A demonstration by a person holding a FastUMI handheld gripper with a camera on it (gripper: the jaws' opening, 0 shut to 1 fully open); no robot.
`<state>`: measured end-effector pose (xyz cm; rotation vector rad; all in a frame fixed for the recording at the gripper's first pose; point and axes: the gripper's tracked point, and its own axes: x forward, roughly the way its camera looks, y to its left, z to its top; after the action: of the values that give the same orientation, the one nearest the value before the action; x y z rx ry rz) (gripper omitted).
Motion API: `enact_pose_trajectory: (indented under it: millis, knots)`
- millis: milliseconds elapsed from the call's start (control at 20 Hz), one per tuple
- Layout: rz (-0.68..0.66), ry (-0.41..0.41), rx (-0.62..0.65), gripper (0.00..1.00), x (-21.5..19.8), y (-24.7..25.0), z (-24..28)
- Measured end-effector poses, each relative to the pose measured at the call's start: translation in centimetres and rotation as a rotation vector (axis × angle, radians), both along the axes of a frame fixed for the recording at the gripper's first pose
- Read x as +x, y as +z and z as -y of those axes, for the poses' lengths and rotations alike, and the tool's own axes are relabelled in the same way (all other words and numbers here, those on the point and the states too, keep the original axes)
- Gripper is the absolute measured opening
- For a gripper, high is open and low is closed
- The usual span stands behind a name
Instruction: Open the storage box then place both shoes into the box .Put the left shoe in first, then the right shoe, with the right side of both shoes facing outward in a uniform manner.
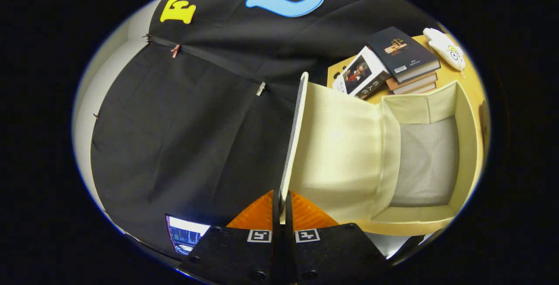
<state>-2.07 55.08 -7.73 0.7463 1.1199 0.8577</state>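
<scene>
My gripper (283, 208) is shut on the free edge of the storage box's lid (336, 145), both fingers pressing on the thin flap. The lid is cream inside and stands swung up, hinged to the box's near wall. Beyond it the cream storage box (464, 110) lies open, showing a grey fabric bottom with nothing inside. The box rests on a light wooden table (476, 86).
A stack of books (404, 58) and a tilted booklet (360, 73) lie on the table behind the box. A white plush toy (447, 49) sits past the books. A lit screen (185, 235) shows beside my fingers, below the booth's black cloth wall.
</scene>
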Motion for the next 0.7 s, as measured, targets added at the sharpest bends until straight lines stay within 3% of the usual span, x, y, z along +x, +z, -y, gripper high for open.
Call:
enact_pose_trajectory:
  millis: [400, 550, 700]
  knots:
    - [0.009, 0.007, -0.083, 0.05, -0.9, -2.6, -4.8]
    - [0.086, -0.061, -0.164, 0.11, 0.8, -3.2, -3.4]
    - [0.192, -0.096, -0.217, 0.86, 2.7, -2.8, -1.0]
